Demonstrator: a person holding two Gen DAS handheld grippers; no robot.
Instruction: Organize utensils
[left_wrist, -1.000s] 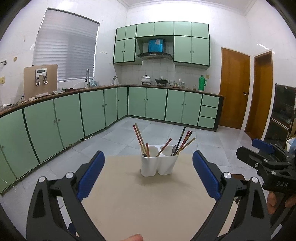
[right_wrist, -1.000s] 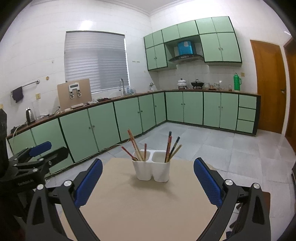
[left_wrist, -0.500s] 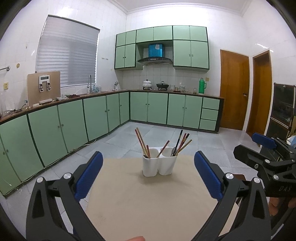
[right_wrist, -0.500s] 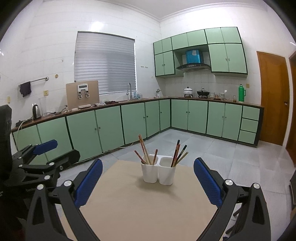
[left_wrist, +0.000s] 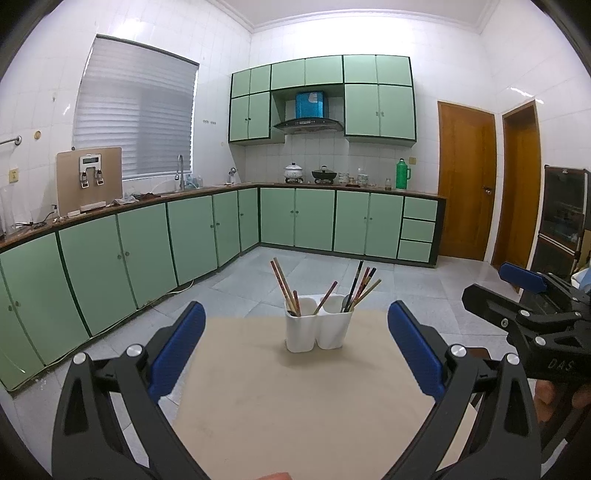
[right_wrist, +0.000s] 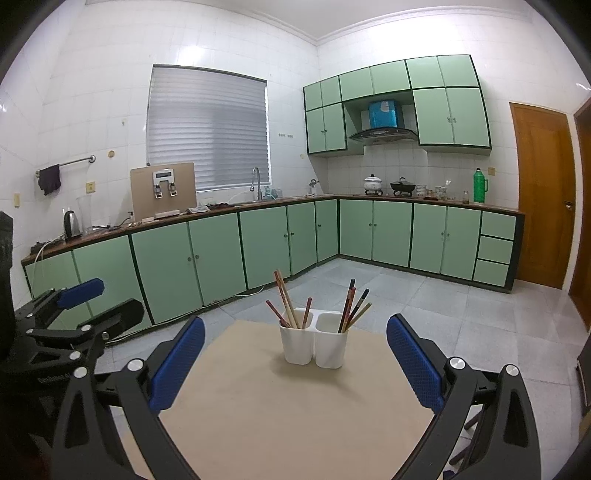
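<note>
A white two-compartment utensil holder (left_wrist: 318, 328) stands near the far edge of a small beige table (left_wrist: 295, 402); it also shows in the right wrist view (right_wrist: 314, 345). Chopsticks (left_wrist: 284, 286) lean in the left compartment, and darker chopsticks (left_wrist: 360, 284) with what looks like a spoon stand in the right one. My left gripper (left_wrist: 295, 343) is open and empty, held back from the holder. My right gripper (right_wrist: 295, 350) is open and empty too. The right gripper shows at the right edge of the left wrist view (left_wrist: 524, 295).
Green kitchen cabinets (left_wrist: 147, 251) run along the left and back walls under a counter with a sink, pots and a green thermos (left_wrist: 402, 173). Two wooden doors (left_wrist: 465, 181) are at the right. Grey tiled floor (right_wrist: 461, 314) surrounds the table.
Both wrist views have tilted up and pulled back slightly, so the holder sits lower and a little smaller in view. Both grippers stayed open and empty.
</note>
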